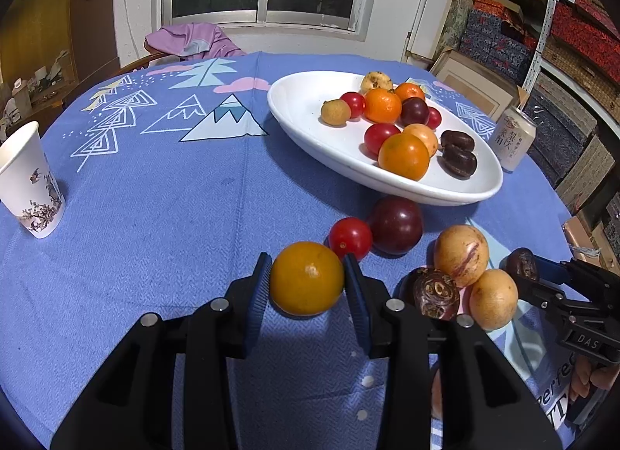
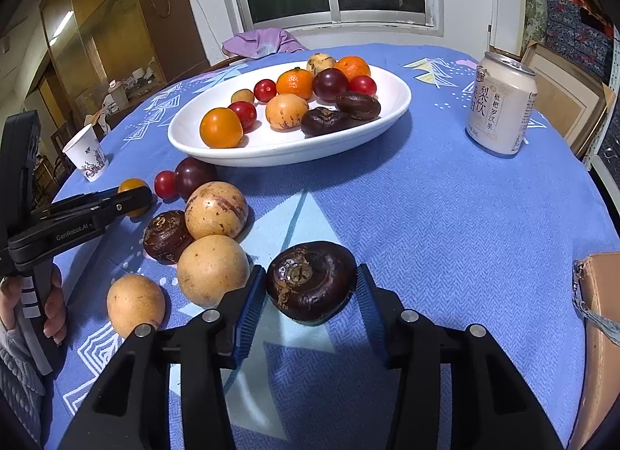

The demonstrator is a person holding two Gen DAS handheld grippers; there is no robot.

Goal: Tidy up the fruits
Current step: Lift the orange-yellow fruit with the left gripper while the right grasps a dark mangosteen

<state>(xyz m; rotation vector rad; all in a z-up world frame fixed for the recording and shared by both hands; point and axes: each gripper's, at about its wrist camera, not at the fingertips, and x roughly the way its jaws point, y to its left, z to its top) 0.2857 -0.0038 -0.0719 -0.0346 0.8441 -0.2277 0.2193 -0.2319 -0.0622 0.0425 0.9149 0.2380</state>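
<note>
Fruits: roughly half are sorted, judging by what lies where. Nearest, left tool (image 1: 306, 283) is clamped on a yellow-orange fruit (image 1: 307, 278), both pads touching it, fruit apparently resting on the tabletop (image 1: 155, 217). Right tool (image 2: 312, 295) brackets a dark water chestnut (image 2: 311, 280); left pad touches it, right pad looks a hair off, so contact isn't confirmed and I read it as not yet gripped.

Just past those, loose on the cloth: cherry tomato (image 1: 350, 237), dark plum (image 1: 396, 224), second chestnut (image 2: 167, 236), three tan round fruits (image 2: 216, 209).

Farther back, the white dish (image 2: 217, 147) already holds about a dozen pieces: oranges, tomatoes, plum, chestnuts, tan ones.

Left to do: eight pieces off the tabletop and into the dish, the two between the tools likely first.

Beyond: drink can (image 2: 502, 109), paper cup (image 1: 29, 182).
</note>
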